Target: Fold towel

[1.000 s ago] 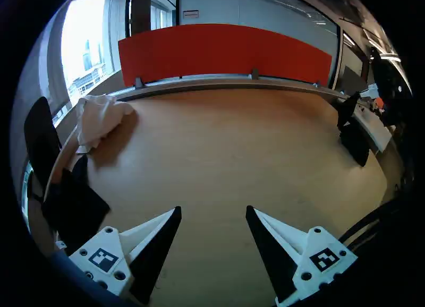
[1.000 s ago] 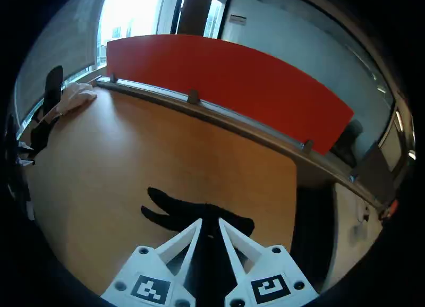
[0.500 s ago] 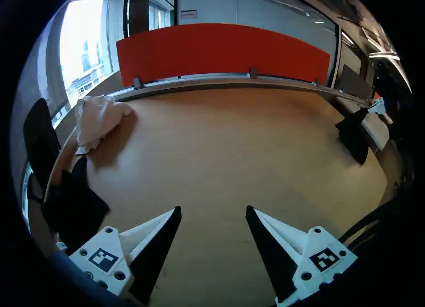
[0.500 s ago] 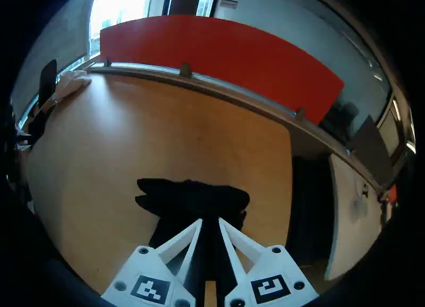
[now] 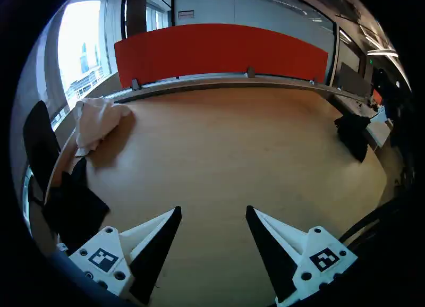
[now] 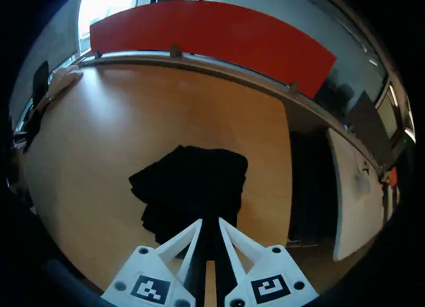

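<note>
My right gripper (image 6: 210,222) is shut on a black towel (image 6: 191,187), which spreads out crumpled just ahead of its fingertips over the wooden table (image 6: 133,121). In the left gripper view that black towel (image 5: 353,134) sits at the table's far right edge. My left gripper (image 5: 212,209) is open above bare table (image 5: 223,142) with nothing between its fingers. A cream towel (image 5: 95,121) lies bunched at the far left corner and appears small as the cream towel (image 6: 64,78) in the right gripper view.
A red divider panel (image 5: 223,49) runs along the table's far edge. A second black cloth (image 5: 74,206) lies at the near left edge, beside a dark chair (image 5: 40,134). A white desk (image 6: 356,195) stands across a gap to the right.
The right gripper has drawn the black towel back and up, so it now spreads larger before the fingers. The left gripper has barely moved.
</note>
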Motion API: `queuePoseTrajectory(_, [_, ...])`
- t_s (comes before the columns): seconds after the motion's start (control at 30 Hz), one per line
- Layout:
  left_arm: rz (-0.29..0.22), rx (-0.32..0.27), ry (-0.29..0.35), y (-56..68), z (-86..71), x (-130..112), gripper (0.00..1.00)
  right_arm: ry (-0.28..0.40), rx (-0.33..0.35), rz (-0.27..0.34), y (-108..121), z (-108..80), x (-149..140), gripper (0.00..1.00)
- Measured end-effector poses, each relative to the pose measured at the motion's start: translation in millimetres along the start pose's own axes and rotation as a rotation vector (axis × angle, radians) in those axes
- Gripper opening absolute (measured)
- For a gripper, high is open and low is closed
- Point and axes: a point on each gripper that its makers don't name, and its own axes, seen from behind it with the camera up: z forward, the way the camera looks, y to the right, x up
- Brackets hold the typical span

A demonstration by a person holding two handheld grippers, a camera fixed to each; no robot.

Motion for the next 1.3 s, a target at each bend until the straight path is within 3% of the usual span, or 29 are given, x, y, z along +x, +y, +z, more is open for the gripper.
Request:
queuePoseTrajectory(0.87, [0.005, 0.012, -0.011, -0.7, -4.9, -8, 0.9, -0.122, -0.017, 0.029, 20, 9.9, -42, 0.06])
queuePoseTrajectory(1.3, [0.007, 0.015, -0.013, -0.4, -6.4, -9, 0.9, -0.143, -0.034, 0.033, 29, 14.0, -46, 0.06])
